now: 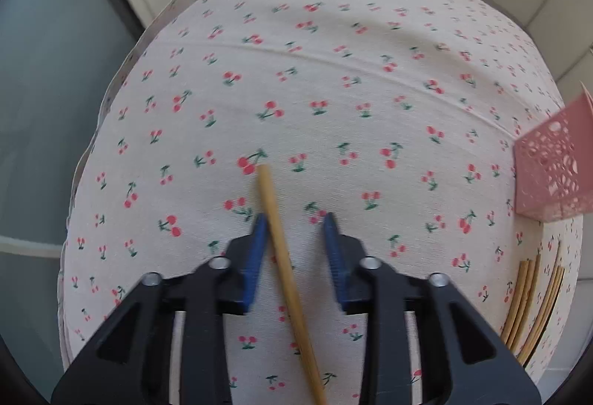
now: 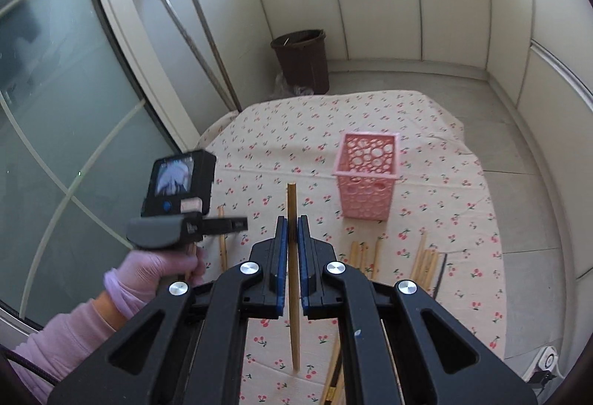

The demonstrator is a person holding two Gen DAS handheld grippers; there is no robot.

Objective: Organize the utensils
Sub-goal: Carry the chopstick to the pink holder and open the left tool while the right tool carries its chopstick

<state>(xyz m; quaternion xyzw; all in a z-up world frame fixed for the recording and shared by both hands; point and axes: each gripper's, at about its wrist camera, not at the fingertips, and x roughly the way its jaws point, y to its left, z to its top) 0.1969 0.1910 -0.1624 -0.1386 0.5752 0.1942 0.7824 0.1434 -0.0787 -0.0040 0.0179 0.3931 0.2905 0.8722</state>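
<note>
Over the cherry-print cloth (image 1: 333, 78), my left gripper (image 1: 294, 227) points steeply down and stands open. A bamboo chopstick (image 1: 285, 271) lies between its blue pads, close against the left pad and apart from the right one. My right gripper (image 2: 292, 230) is shut on another chopstick (image 2: 294, 323), held upright above the cloth. The pink perforated basket (image 2: 367, 175) stands ahead and to the right of it, and shows in the left wrist view as the basket (image 1: 556, 167) at the right edge. Several loose chopsticks (image 2: 426, 260) lie near the basket.
A gloved hand (image 2: 155, 267) holds the left tool, whose camera housing (image 2: 178, 182) shows at the left. One chopstick (image 2: 222, 238) lies beside it. More chopsticks (image 1: 526, 308) lie at the cloth's right edge. A brown bin (image 2: 302, 60), mop handles (image 2: 200, 34) and cabinets stand beyond the table.
</note>
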